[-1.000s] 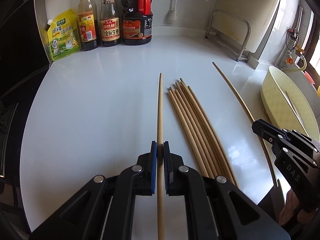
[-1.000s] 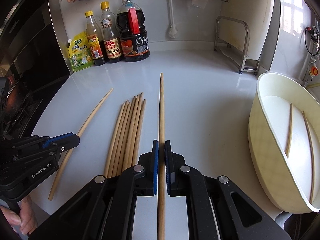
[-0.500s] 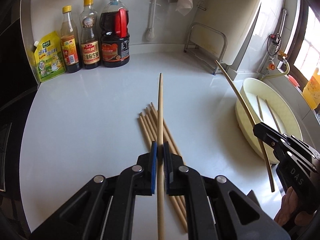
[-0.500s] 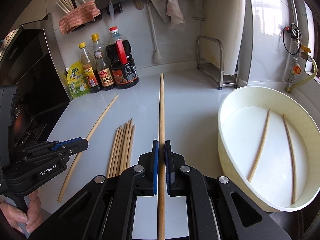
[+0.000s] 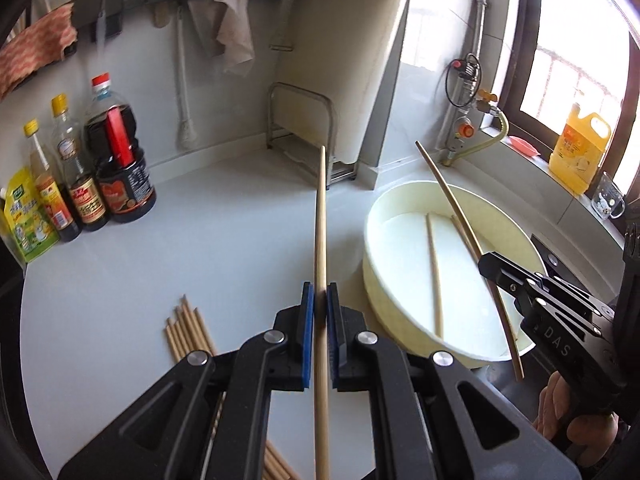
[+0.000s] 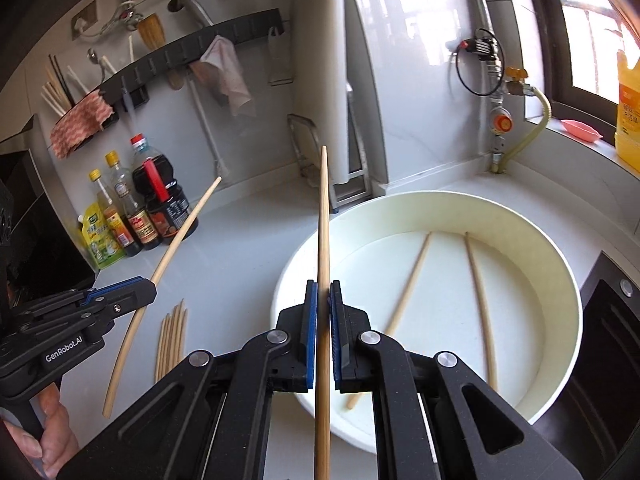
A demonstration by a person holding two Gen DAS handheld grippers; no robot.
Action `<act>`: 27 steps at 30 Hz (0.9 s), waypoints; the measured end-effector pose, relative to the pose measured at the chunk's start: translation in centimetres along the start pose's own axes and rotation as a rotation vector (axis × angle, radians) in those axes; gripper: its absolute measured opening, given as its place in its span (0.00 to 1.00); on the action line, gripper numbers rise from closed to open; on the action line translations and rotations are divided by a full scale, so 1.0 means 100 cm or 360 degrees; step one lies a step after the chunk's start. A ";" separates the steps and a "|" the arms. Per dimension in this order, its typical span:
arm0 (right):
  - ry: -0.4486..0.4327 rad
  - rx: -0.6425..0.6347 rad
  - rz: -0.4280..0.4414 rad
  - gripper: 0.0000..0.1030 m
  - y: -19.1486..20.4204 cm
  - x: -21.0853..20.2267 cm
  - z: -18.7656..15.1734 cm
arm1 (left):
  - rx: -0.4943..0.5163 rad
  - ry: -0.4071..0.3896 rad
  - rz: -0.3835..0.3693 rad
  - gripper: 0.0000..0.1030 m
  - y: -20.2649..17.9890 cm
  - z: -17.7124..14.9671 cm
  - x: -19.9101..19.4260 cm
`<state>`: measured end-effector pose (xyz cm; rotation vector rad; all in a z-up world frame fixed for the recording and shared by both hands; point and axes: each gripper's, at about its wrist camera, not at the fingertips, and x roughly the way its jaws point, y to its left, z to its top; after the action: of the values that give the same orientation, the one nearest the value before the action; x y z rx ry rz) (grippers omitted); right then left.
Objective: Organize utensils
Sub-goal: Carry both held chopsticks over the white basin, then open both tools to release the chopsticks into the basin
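I see both jaws closed, the left gripper point(image 5: 319, 312) and right gripper point(image 6: 323, 312) each pinching one chopstick point(image 5: 321, 240) point(image 6: 323, 232); the right one is over the basin point(image 6: 552, 248) rim; bare desk point(image 5: 200, 232) lies beside.

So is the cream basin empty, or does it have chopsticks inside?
Not empty: the cream basin holds two chopsticks, lying flat on its bottom.

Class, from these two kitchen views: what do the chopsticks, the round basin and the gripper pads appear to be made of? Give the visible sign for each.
Chopsticks: probably bamboo or wood, with a pale tan, matte, unpainted look.
Round basin: likely plastic, with a cream, smooth wall of even colour and a soft sheen.
Gripper pads: seemingly rubber or a soft plastic, a flat blue, dull facing on black jaws; the exact material cannot be told.
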<state>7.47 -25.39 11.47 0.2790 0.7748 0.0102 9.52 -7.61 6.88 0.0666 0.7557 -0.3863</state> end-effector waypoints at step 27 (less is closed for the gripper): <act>0.0148 0.0371 -0.0186 0.06 -0.108 0.033 -0.014 | 0.0307 0.0253 -0.0253 0.07 -0.131 0.036 0.129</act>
<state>7.85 -35.08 5.58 0.4563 0.8852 -0.1793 15.61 -24.56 1.72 0.2217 0.8818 -0.6102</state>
